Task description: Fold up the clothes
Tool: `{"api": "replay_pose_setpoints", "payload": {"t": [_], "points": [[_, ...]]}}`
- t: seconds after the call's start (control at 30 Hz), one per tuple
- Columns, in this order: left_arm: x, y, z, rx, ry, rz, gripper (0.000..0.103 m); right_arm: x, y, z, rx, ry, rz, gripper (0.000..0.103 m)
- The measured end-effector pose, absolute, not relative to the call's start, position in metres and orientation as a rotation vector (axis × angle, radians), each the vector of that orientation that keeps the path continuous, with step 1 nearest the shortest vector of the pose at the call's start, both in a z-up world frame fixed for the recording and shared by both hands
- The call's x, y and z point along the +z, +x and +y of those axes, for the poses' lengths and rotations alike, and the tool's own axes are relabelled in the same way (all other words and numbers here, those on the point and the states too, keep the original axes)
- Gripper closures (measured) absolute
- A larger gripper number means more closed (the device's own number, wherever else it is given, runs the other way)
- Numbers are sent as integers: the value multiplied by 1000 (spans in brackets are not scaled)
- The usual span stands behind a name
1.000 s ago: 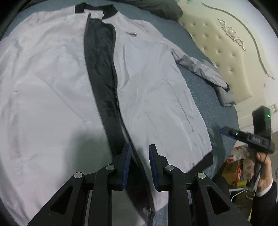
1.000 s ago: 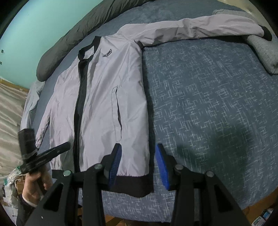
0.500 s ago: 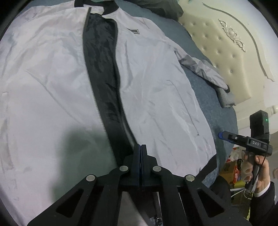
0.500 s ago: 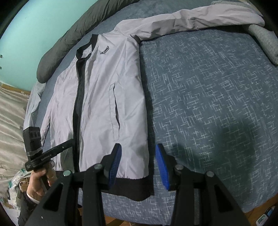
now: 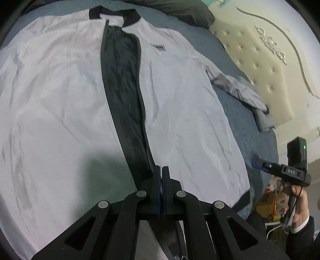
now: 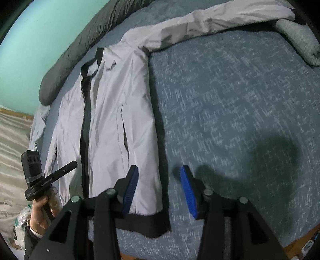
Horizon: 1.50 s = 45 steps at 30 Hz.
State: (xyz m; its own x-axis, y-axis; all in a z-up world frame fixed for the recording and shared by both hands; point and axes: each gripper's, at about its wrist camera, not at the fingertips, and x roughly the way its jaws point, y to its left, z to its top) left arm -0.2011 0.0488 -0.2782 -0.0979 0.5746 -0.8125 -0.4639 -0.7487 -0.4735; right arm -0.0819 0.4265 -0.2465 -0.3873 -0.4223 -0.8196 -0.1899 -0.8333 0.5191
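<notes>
— Blue speckled bedspread (image 6: 230,104) covers the bed, with a tufted cream headboard (image 5: 260,66) at two o'clock in the left wrist view. Where is the garment?

— A pale grey jacket (image 5: 60,104) lies flat and front up on it, unzipped, with its dark lining showing in a strip down the middle.

— Which way does it point?

— Its long axis runs from six to twelve o'clock in the left view: black collar (image 5: 114,15) at twelve, black hem band (image 6: 144,226) at the near edge of the bed. One sleeve (image 6: 210,22) stretches toward one o'clock in the right view, ending beside a grey pillow (image 6: 300,40).

— And the grippers?

— The left gripper (image 5: 161,170) has its jaws pressed together over the zipper line near the hem; whether fabric is pinched between them I cannot tell. The right gripper (image 6: 158,192) stands with jaws wide apart, straddling the jacket's side edge above the hem corner, grasping nothing.

— Room to move?

— Bare bedspread spreads wide from one to five o'clock of the jacket in the right view. A dark rolled duvet (image 6: 80,46) lies beyond the collar.
</notes>
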Motion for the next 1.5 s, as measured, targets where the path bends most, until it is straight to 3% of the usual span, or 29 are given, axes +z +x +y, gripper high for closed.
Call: {"api": "replay_pose_setpoints", "payload": {"t": [0.13,0.3,0.53,0.9,1.17,1.27,1.5], "points": [[-263,-236,59,1934,-1464,-136,91,-245,-94,432,-2364,1595,-902,58],[-255,-287,78,1949,-1454,-173,71,-239,-129,432,-2361,1444,-1024,58],[-271,-360,114,1967,-1486,-224,70,-259,-151,429,-2374,1329,-1169,55],[-295,-442,136,2023,-1537,-297,70,-287,-158,412,-2408,1351,-1055,55],[-319,-471,138,2032,-1556,-398,72,-294,-158,413,-2427,1311,-1038,55],[-320,-473,137,2066,-1545,-382,95,-298,-159,414,-2404,1307,-1054,55],[-305,-476,138,2216,-1486,-224,100,-301,-160,421,-2431,1288,-1076,55]]}}
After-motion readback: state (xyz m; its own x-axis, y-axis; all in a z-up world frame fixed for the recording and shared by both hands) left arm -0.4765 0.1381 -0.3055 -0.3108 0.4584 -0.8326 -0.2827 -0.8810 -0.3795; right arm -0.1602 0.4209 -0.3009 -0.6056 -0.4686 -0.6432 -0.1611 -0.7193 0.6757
